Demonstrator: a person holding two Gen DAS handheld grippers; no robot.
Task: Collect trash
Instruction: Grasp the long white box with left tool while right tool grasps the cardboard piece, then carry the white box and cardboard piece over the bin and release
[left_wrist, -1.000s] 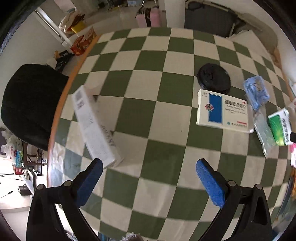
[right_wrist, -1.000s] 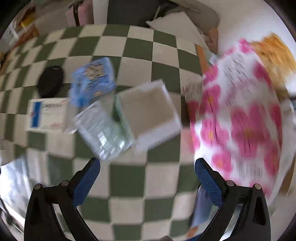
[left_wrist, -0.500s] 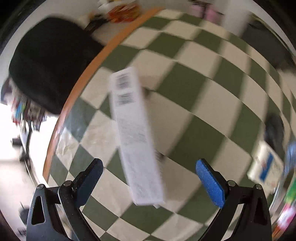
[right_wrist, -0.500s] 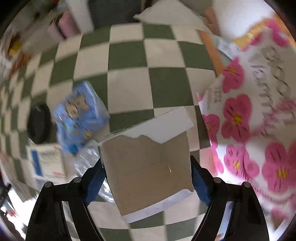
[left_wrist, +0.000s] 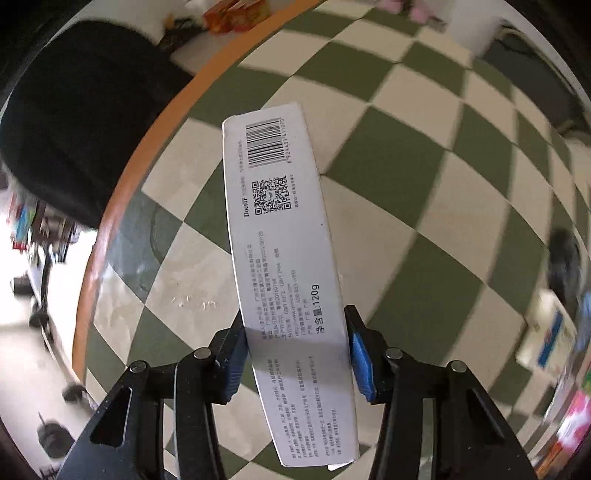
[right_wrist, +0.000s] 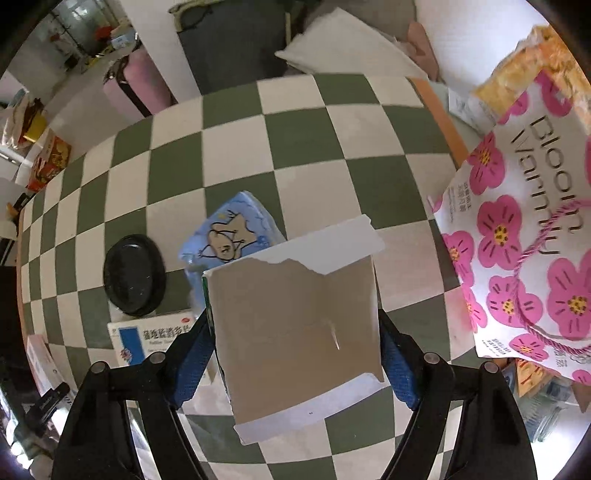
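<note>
Both jaws closing: left gripper (left_wrist: 297, 349) pinches the long white box (left_wrist: 284, 258), right gripper (right_wrist: 295, 354) the torn carton (right_wrist: 295, 332); black lid (right_wrist: 133, 275), medicine box (right_wrist: 147, 339) and blue packet (right_wrist: 231, 229) remain on the table (right_wrist: 295, 129).

1. Long white carton (left_wrist: 288, 266): "Doctor", "净含量:120g", a barcode and a QR code.
2. Pink-flowered paper bag (right_wrist: 524, 236): "Bloom Warmly".
3. Blue-and-white medicine box (right_wrist: 151, 341): Chinese print, too blurred to read.
</note>
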